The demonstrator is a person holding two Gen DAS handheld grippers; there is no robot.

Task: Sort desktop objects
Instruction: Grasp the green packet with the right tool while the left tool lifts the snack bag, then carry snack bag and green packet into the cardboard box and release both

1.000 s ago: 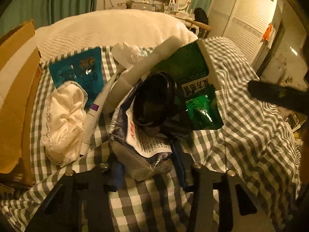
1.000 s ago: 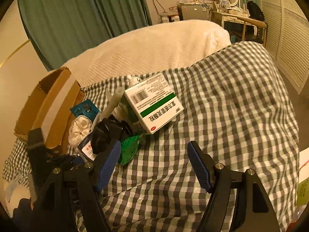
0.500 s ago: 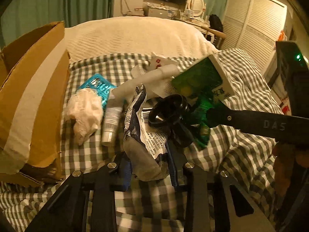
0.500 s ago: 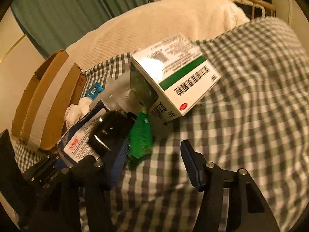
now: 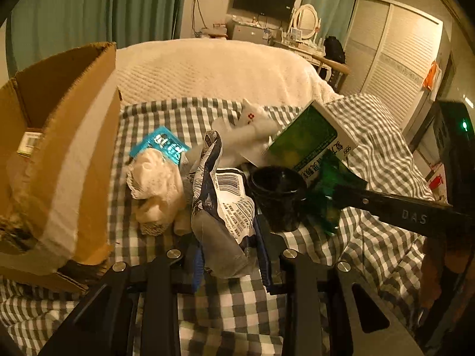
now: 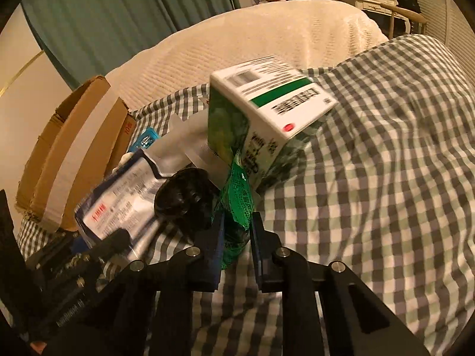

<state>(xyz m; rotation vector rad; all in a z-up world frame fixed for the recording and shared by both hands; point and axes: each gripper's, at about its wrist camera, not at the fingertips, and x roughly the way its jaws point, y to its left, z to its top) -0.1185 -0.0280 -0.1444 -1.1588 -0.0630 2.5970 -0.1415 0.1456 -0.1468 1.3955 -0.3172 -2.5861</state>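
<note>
A pile of objects lies on the checked cloth (image 5: 371, 255). My left gripper (image 5: 230, 258) is shut on a silver and blue foil pouch (image 5: 222, 207), which stands upright between its fingers. My right gripper (image 6: 237, 237) is shut on a green foil packet (image 6: 237, 204); it enters the left wrist view as a black arm (image 5: 400, 210). A black cup (image 5: 277, 195) lies between pouch and packet. A white and green medicine box (image 6: 267, 112) leans on the pile just behind the packet. The pouch also shows in the right wrist view (image 6: 124, 198).
An open cardboard box (image 5: 56, 154) stands at the left. A white lacy cloth (image 5: 157, 184), a teal packet (image 5: 161, 145) and a white tube (image 6: 184, 145) lie in the pile. A cream blanket (image 5: 213, 71) lies behind. Checked cloth stretches to the right (image 6: 386, 178).
My left gripper has lifted and drawn back with the pouch. My right gripper has moved in to the pile and closed on the green packet.
</note>
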